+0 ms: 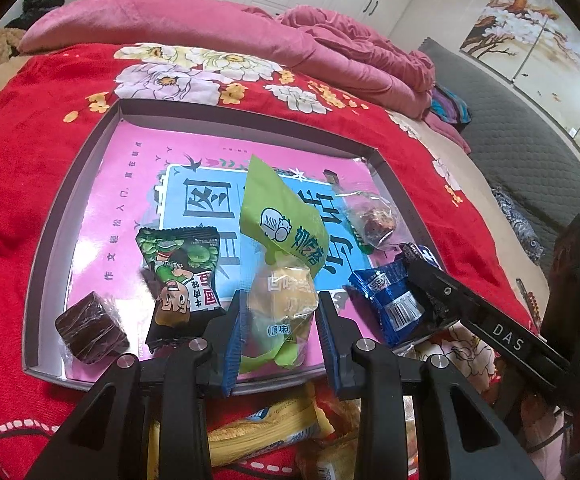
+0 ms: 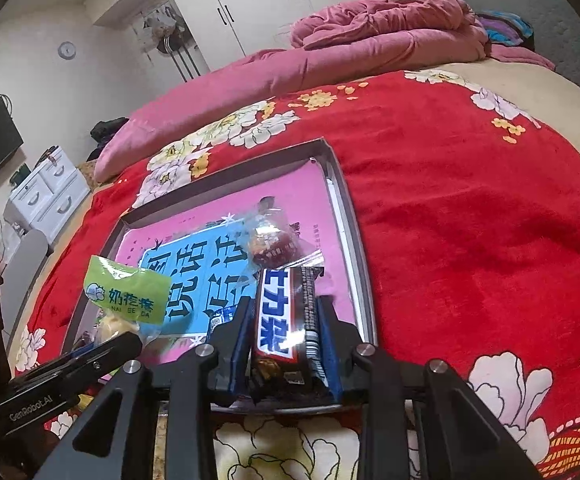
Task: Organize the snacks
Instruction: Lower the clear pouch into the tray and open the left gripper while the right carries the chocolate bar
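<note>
Tray (image 1: 70, 184): a shallow grey box lid lined with a pink and blue printed sheet, lying on the red flowered bedspread (image 2: 469, 208) of the bed.

Your left tongs (image 1: 278, 320): blue pads set either side of the green milk-snack packet (image 1: 278, 216). The pads meet the clear lower part of the wrapper, where a yellow piece shows; the green top stands up and leans away over the tray. The grip looks closed on it.

Your right tongs (image 2: 286, 328): clamped on a brown chocolate bar (image 2: 286, 312) with white and blue lettering, held over the tray's near right corner. The bar runs along the fingers, its far end pointing into the tray.

Contents of the tray, seen from your left wrist:
- dark brown wrapped cube (image 1: 90, 328), near left corner;
- green pea snack packet (image 1: 182, 276), just beside the cube;
- blue foil packet (image 1: 389, 296), near right, just beside your right tongs;
- clear packet with a dark reddish sweet (image 1: 373, 220), right side, beyond the blue one.

Outside the tray: yellow wrappers (image 1: 262, 428) on the bedspread below your left tongs. Folded pink quilt (image 2: 385, 28) at the far end of the bed.
</note>
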A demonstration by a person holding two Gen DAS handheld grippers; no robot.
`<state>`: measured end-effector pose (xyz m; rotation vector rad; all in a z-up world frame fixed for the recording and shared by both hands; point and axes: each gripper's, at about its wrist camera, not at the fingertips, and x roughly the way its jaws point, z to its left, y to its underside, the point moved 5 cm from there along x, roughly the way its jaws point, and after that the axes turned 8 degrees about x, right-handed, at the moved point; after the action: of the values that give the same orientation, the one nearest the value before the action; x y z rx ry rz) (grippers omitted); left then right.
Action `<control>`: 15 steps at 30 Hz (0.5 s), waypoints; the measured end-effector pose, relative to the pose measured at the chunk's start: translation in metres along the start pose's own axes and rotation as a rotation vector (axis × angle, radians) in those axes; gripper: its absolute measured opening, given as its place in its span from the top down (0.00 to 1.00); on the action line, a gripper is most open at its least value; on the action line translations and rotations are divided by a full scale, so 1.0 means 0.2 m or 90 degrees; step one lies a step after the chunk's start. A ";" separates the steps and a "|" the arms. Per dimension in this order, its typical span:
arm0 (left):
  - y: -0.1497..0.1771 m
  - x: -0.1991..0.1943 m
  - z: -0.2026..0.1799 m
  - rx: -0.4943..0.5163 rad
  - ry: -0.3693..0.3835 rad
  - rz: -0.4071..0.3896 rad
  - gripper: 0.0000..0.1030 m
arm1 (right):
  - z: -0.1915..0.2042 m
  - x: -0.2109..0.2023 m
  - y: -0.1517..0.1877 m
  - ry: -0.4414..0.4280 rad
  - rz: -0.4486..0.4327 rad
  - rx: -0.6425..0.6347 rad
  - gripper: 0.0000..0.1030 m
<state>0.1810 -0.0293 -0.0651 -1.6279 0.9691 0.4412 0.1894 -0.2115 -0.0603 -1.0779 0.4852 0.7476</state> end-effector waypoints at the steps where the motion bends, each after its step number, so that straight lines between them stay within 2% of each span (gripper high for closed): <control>1: 0.00 0.00 0.00 0.000 0.000 0.000 0.67 | 0.00 0.00 0.00 0.002 -0.001 -0.001 0.68; 15: 0.00 0.00 0.00 -0.004 0.005 -0.002 0.65 | -0.04 -0.04 -0.03 0.030 -0.024 -0.002 0.63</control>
<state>0.1816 -0.0297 -0.0654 -1.6366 0.9723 0.4366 0.1878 -0.2222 -0.0542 -1.1077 0.5034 0.6917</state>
